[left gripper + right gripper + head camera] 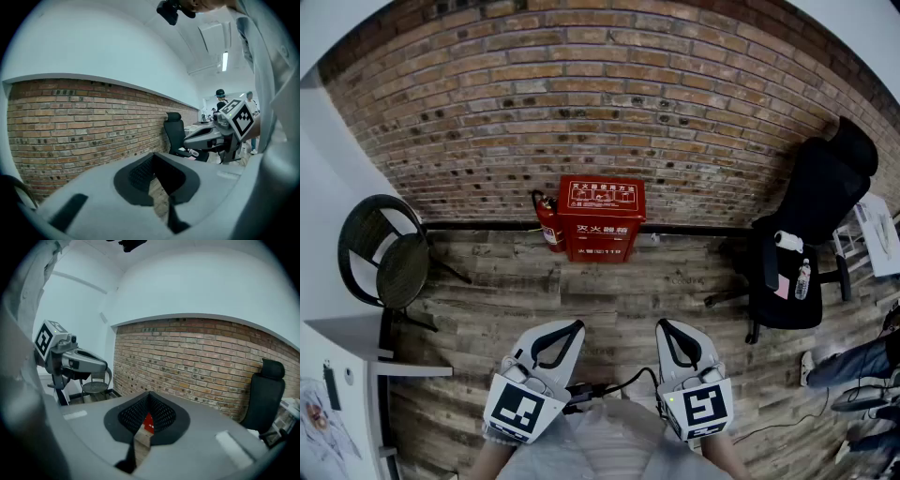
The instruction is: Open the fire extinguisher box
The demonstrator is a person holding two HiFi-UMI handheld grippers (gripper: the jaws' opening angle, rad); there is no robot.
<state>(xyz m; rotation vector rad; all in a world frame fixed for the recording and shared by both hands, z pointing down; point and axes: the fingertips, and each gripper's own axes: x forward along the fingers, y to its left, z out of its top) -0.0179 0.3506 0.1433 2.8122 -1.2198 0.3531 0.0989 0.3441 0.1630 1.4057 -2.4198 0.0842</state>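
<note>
Left hand-held gripper (577,326): clenched, tips together with nothing between them. It sits low in the head view at 7 o'clock and is aimed toward 12.
Right hand-held gripper (662,324): also clenched and empty, at 5 o'clock, near the left one with a strip of floor between them.
Cable (614,386): runs between the two gripper bodies, close to the person.
Wooden floor (619,291): bare planks from the tips up to the box's front edge, an open lane toward 12 o'clock.
Fire extinguisher box (601,217): red and closed, on the floor at 12 o'clock with its back against the wall, well apart from both grippers. A sliver of its red shows past the tips in the right gripper view (148,422).
Fire extinguisher (548,223): stands just beside the box's 9 o'clock side.
Brick wall (609,103): closes off the 12 o'clock side, with a dark skirting along its foot.
Wire chair (384,255): at 10 o'clock, well apart from the box.
Office chair (811,225): at 2 o'clock, well apart from the box's 3 o'clock edge.
White table (342,347): its edge is at 8 o'clock, near the left gripper.
</note>
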